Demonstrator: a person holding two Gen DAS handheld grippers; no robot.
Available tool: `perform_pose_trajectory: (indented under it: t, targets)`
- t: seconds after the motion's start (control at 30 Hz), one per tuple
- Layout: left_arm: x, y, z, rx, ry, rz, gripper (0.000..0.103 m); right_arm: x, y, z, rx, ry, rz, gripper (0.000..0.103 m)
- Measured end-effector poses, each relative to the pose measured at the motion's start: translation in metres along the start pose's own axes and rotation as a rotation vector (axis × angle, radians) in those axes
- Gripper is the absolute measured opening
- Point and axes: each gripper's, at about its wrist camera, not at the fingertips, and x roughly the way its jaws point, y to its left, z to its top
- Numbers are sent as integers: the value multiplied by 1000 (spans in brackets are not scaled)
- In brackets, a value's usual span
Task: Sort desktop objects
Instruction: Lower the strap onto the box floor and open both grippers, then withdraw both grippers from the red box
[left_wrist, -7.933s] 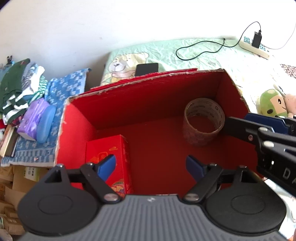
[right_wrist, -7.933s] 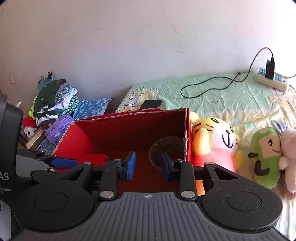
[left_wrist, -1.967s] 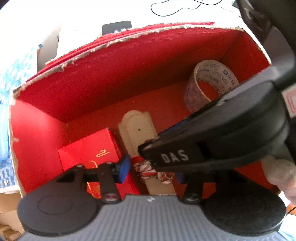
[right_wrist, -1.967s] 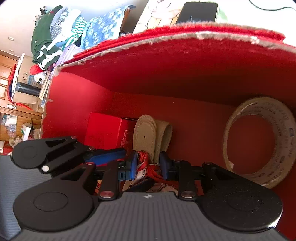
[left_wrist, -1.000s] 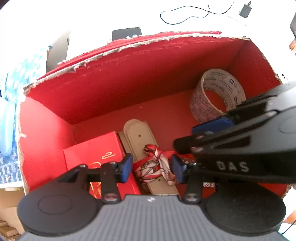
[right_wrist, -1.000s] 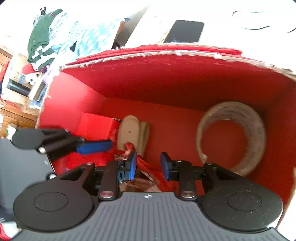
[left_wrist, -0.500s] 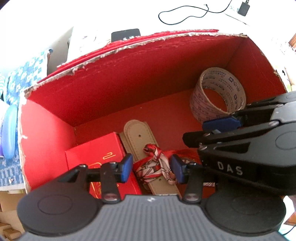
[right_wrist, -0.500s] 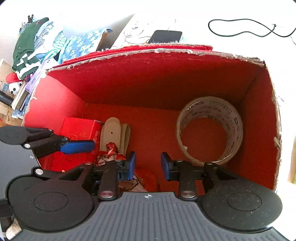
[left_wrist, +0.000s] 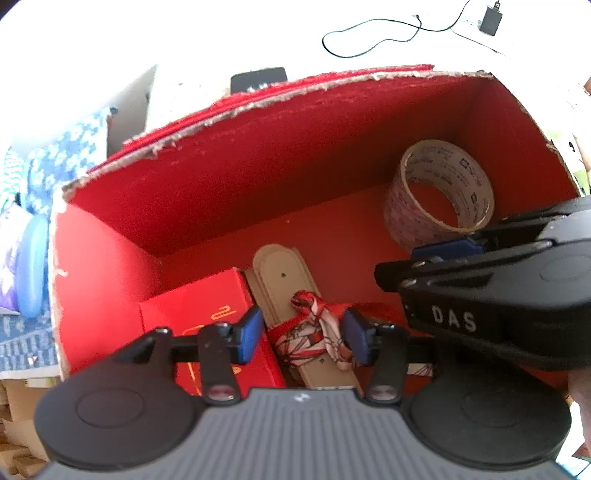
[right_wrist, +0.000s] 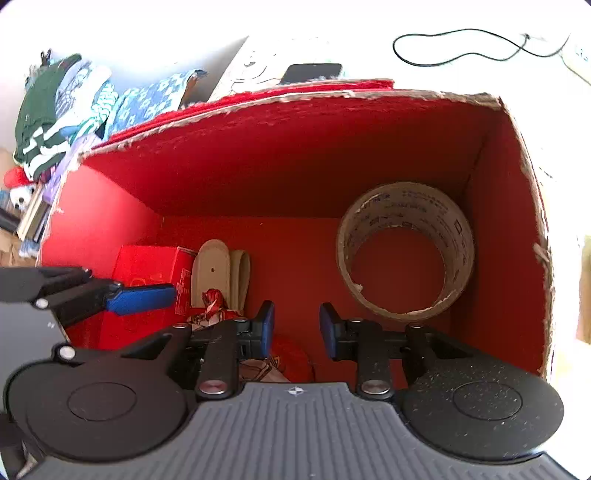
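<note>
A sunlit bed sheet with a black cable and a dark phone lay behind a torn-edged red cardboard box. Inside the box, a tape roll stood at about two o'clock, a small red box at eight o'clock, and a beige strap just beside it toward the centre. A red-and-white patterned scarf lay across the strap's near end. The left gripper had just been opening; its blue pads stood either side of the scarf, released and not pressing it. The right gripper hung at three o'clock of it, jaws apart with only bare box floor between them.
</note>
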Motion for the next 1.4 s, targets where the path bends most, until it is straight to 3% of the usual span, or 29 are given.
perform_pose_trajectory:
  t: [0.1,0.2,0.53,0.8,1.07,1.4]
  targets:
    - [-9,-8,-4,15,-46,74,67,-2,-1,-2,11,-9,5,31]
    - [-15,-4,-5,-36,-46,38,68,-2,-3,-3,25,-17,13,31]
    - [-19,-2,-16,-100,-74,112,67,-4,0,-4,12,-30,14,30]
    - [-4,9,-10,-126,-67,173,84,-5,4,-6,-24,-47,4,30]
    - [2,7,-10,-113,-93,257,86,-7,2,-6,-13,-65,12,30]
    - [4,15,-11,-155,-71,230,85,-8,0,-7,6,-74,26,30]
